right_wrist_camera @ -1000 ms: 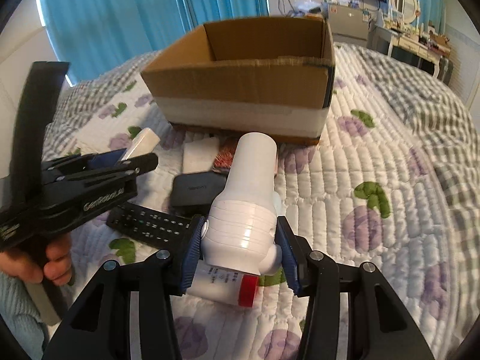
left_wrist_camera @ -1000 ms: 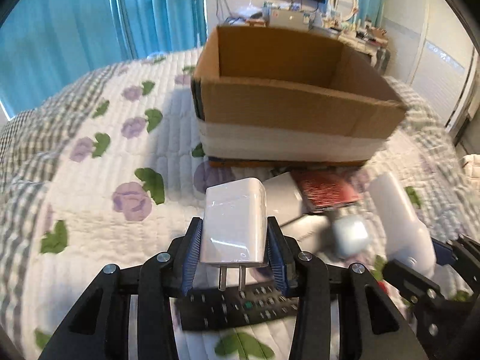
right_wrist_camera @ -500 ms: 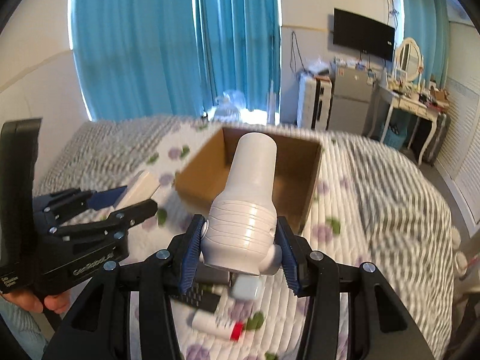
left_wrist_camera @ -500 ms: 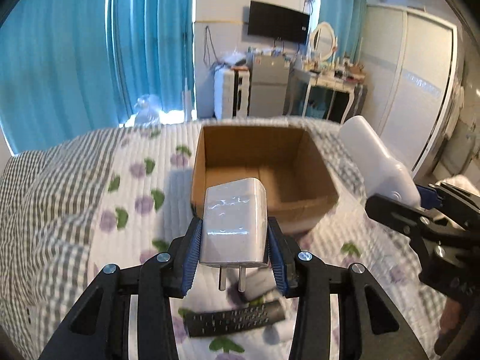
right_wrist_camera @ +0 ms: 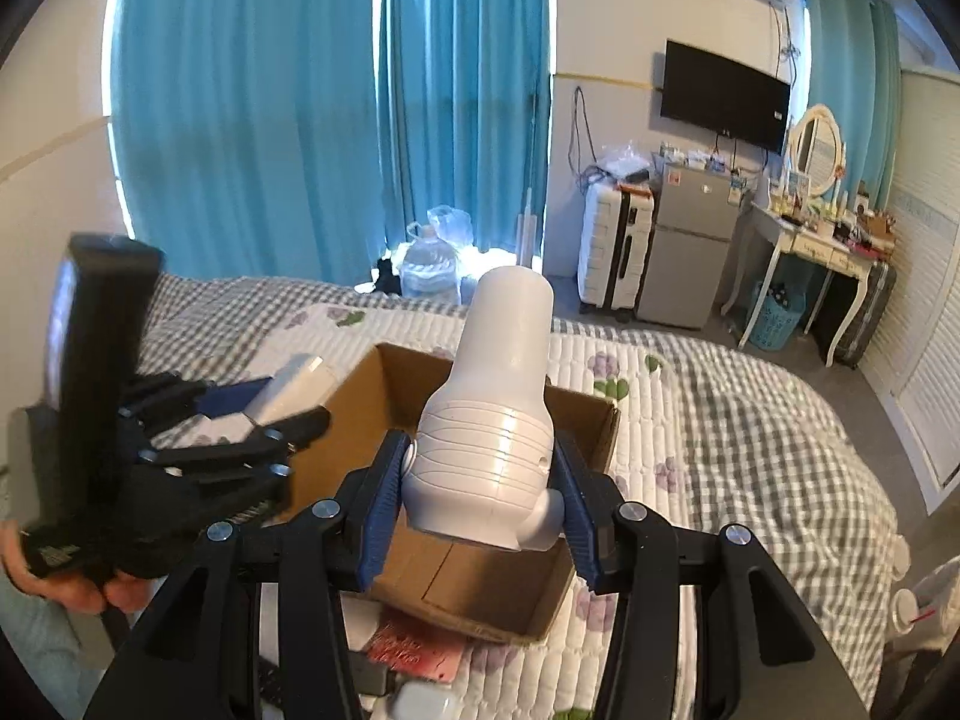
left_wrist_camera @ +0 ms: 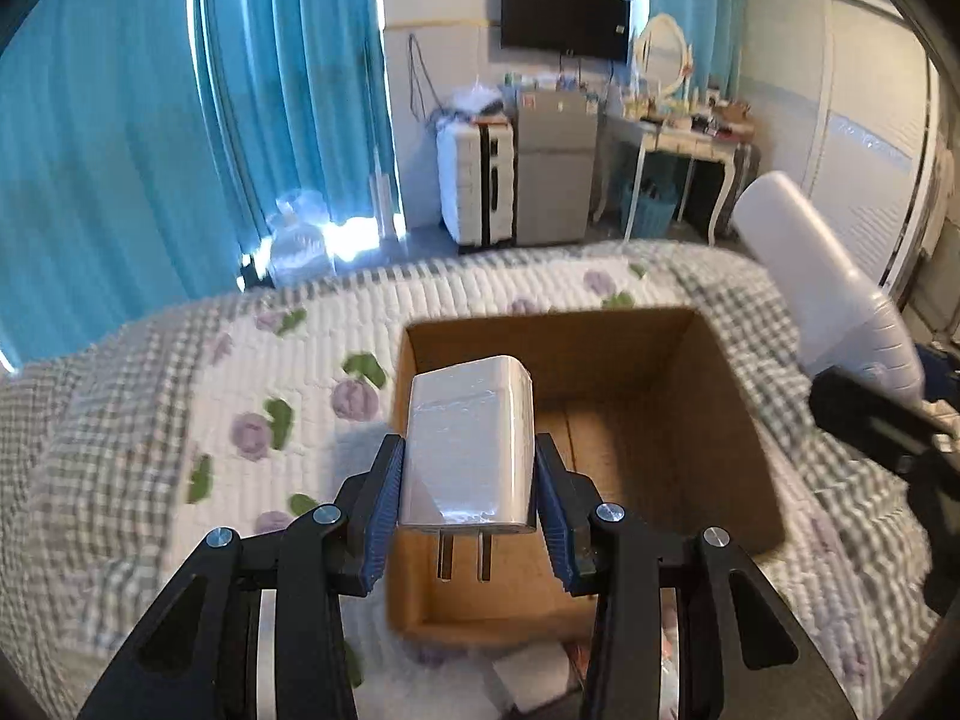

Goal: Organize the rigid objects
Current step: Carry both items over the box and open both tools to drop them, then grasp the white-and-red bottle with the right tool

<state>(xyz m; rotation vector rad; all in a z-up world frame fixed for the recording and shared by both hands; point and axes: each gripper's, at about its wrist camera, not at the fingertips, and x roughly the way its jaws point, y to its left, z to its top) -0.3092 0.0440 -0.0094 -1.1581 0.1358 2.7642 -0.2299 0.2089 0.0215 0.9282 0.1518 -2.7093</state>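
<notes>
My left gripper [left_wrist_camera: 468, 504] is shut on a white plug charger [left_wrist_camera: 469, 450], prongs toward me, held above the open cardboard box [left_wrist_camera: 750, 414], whose inside looks empty. My right gripper [right_wrist_camera: 480, 504] is shut on a white hair dryer body [right_wrist_camera: 492, 414], held above the same box [right_wrist_camera: 354, 390]. The dryer also shows at the right of the left wrist view [left_wrist_camera: 822, 282]. The left gripper and charger [right_wrist_camera: 288, 384] show at the left of the right wrist view.
The box sits on a quilted bed with purple flowers [left_wrist_camera: 270, 396]. Under the box's near edge lie a red patterned item [right_wrist_camera: 414, 648] and white items [left_wrist_camera: 528, 672]. Blue curtains, a suitcase, a small fridge [right_wrist_camera: 690, 252] and a dressing table stand beyond the bed.
Both grippers rose from the bed surface and moved forward over the box, each keeping its object. The view now looks down into the box; the remote and other items dropped out of sight.
</notes>
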